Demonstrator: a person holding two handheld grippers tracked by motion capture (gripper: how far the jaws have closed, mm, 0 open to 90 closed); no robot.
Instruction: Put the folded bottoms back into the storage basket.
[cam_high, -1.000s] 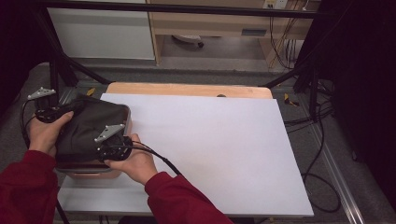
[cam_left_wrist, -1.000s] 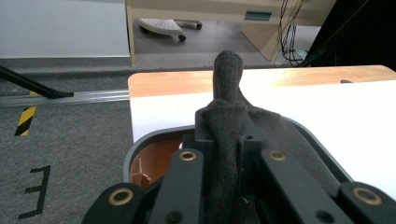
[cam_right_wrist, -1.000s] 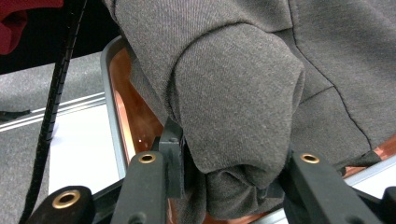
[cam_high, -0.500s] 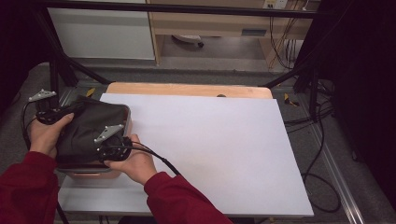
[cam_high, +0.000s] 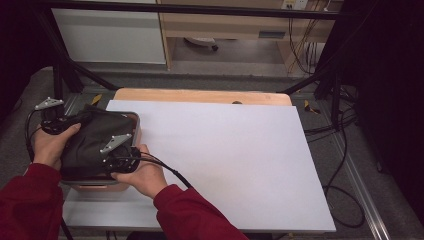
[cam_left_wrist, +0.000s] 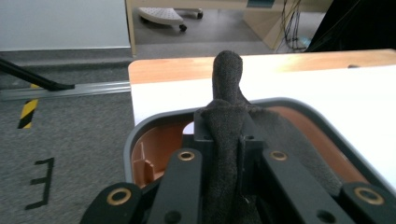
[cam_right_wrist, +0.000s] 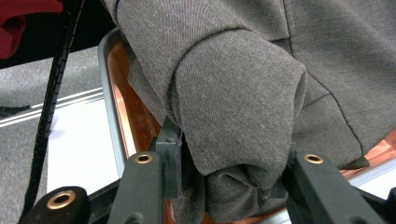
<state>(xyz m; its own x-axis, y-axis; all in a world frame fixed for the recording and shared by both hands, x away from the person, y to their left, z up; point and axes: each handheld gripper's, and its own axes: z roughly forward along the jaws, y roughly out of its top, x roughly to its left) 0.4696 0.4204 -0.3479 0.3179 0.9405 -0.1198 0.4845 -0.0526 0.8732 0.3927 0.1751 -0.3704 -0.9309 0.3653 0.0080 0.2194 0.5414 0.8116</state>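
Observation:
A dark grey garment (cam_high: 92, 142) lies bunched in an orange basket with a grey rim (cam_high: 136, 131) at the table's left end. My left gripper (cam_high: 61, 125) is at the garment's left side. In the left gripper view it (cam_left_wrist: 226, 128) is shut on a thin fold of the cloth (cam_left_wrist: 227, 79), which sticks up past the jaws. My right gripper (cam_high: 114, 152) is at the garment's near right side. In the right gripper view it (cam_right_wrist: 229, 154) is shut on a thick roll of the cloth (cam_right_wrist: 233, 102) over the basket's rim (cam_right_wrist: 106, 107).
A white sheet (cam_high: 225, 160) covers the wooden table (cam_high: 200, 95) to the right of the basket. Dark frame posts and cables (cam_high: 345, 125) run along the right side. A strip of grey floor (cam_left_wrist: 70, 149) lies left of the table.

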